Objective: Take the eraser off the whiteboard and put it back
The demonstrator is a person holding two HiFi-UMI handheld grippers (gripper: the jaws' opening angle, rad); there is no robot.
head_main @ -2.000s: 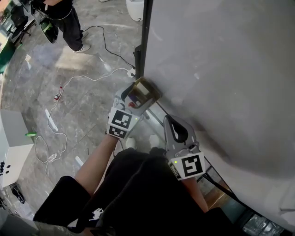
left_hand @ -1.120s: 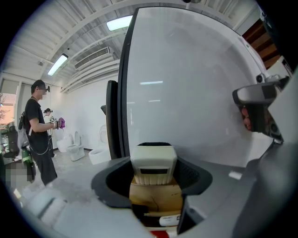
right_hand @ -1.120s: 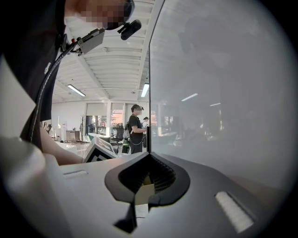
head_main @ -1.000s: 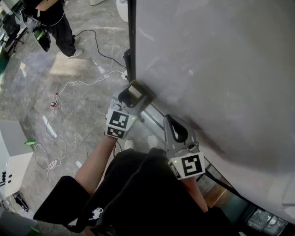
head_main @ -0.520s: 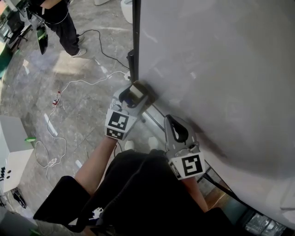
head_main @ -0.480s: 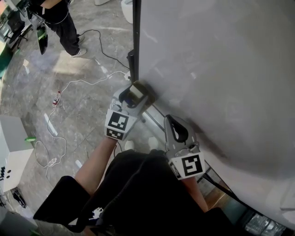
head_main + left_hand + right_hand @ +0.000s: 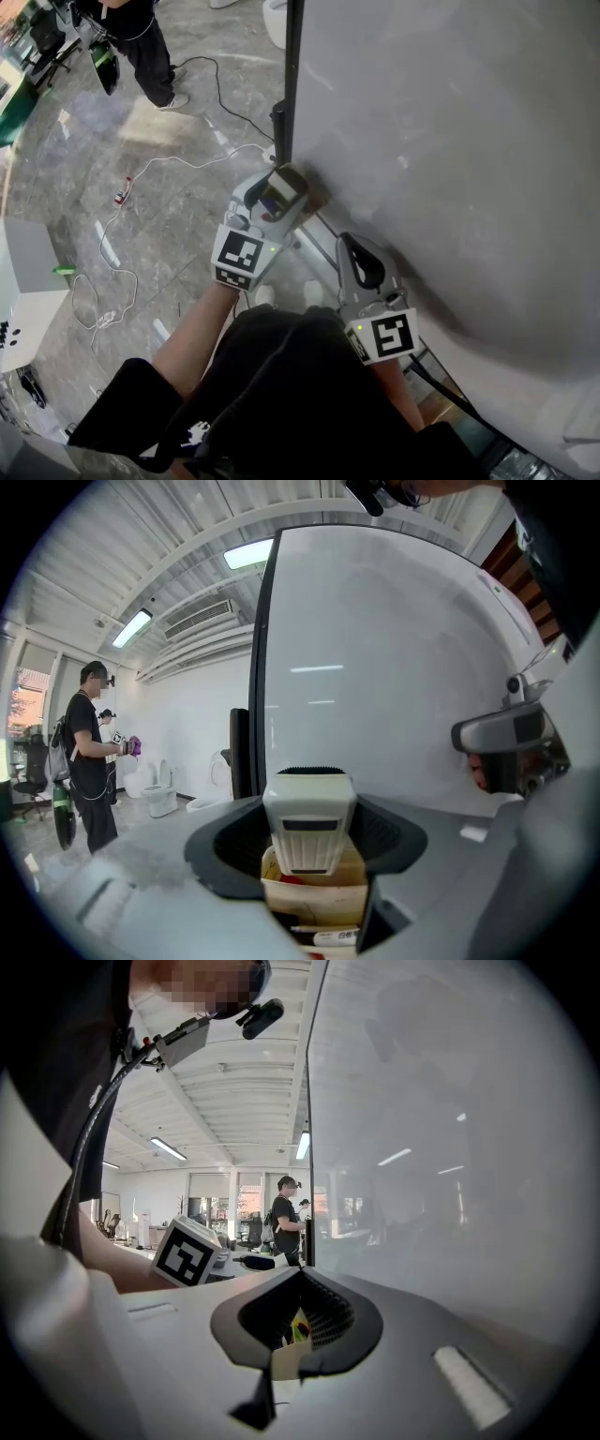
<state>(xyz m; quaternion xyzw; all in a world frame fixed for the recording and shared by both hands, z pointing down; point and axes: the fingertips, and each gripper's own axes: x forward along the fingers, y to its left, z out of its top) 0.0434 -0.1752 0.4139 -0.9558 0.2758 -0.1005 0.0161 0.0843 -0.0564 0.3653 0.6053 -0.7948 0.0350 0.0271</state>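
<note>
The whiteboard (image 7: 450,141) stands upright on my right, with its dark left edge (image 7: 291,84) running up the picture. My left gripper (image 7: 274,195) is shut on the eraser (image 7: 284,188), a white plastic block with dark felt on its far end. It holds the eraser close to the board's lower left part; I cannot tell whether they touch. In the left gripper view the eraser (image 7: 309,822) fills the gap between the dark jaws, in front of the whiteboard (image 7: 394,667). My right gripper (image 7: 362,267) is shut and empty, lower down beside the board; its jaws meet at the tip (image 7: 300,1279).
A person (image 7: 141,37) stands on the stone floor at the top left. White and black cables (image 7: 169,159) trail across the floor. A white cabinet (image 7: 23,272) is at the left edge. A cardboard box (image 7: 314,902) with markers lies below the left jaws.
My left gripper has risen a little along the board's left part with the eraser still in it. The right gripper has kept still.
</note>
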